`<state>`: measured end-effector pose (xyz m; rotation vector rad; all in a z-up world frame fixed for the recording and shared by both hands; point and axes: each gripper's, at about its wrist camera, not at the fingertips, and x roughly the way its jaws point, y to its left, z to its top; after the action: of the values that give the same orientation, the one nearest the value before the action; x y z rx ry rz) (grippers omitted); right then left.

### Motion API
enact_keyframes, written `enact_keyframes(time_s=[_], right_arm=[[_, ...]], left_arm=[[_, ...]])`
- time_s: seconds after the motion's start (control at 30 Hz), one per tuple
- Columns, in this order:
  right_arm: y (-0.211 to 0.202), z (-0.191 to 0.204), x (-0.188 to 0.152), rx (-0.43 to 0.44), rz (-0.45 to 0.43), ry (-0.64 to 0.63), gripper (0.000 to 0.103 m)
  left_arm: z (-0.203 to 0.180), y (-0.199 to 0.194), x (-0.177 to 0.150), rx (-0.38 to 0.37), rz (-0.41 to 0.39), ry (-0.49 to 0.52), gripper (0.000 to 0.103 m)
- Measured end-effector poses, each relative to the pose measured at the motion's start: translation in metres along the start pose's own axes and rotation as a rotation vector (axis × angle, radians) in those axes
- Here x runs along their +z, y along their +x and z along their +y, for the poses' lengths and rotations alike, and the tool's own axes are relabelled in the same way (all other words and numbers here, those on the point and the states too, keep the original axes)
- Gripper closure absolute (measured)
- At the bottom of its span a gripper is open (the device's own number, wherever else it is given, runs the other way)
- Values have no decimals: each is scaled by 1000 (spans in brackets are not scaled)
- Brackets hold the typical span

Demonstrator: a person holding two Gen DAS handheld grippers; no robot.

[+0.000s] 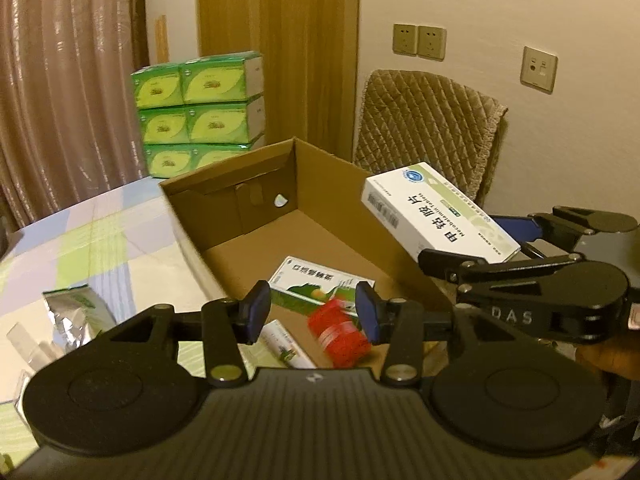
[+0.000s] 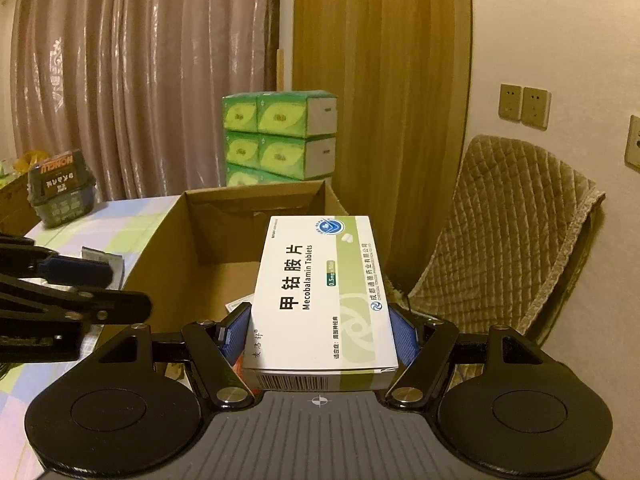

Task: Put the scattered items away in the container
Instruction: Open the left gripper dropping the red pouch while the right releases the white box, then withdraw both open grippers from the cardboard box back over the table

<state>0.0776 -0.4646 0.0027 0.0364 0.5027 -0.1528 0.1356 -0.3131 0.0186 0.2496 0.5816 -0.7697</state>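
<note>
An open cardboard box (image 1: 248, 216) stands on the table; it also shows in the right wrist view (image 2: 168, 264). Inside it lie a green and white medicine box (image 1: 316, 284), a white tube-like box (image 1: 286, 344) and a blurred red round item (image 1: 340, 332). My left gripper (image 1: 314, 310) is open and empty above the box's near end, the red item just below its fingers. My right gripper (image 2: 318, 332) is shut on a white Mecobalamin tablet box (image 2: 324, 292) and holds it above the box's right wall; the tablet box also shows in the left wrist view (image 1: 436, 212).
A silver foil pouch (image 1: 76, 312) and clear plastic items (image 1: 28, 352) lie on the checked tablecloth left of the box. A dark basket (image 2: 60, 192) sits at the table's far left. Stacked green tissue packs (image 1: 200, 108) stand behind. A padded chair (image 1: 428, 128) is at the right.
</note>
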Motion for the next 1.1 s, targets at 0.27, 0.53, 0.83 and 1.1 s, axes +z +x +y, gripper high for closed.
enact_keyframes(time_s=[0.27,0.53,0.83,1.1], right_arm=[[3,10,5,23,-4,-14,35],[17,15,8,73,16,-19,33],[3,15,-6,52,29,-9,24],[-28,33,-14,66,3,-6,24]], left_arm=[[13,-19,-11,25,-4,-31,62],[22,-29,-15,34,-13,-53,62],[36,-39,-30,53,-4,-89,62],[49,-57,-54,89,24,-124,62]])
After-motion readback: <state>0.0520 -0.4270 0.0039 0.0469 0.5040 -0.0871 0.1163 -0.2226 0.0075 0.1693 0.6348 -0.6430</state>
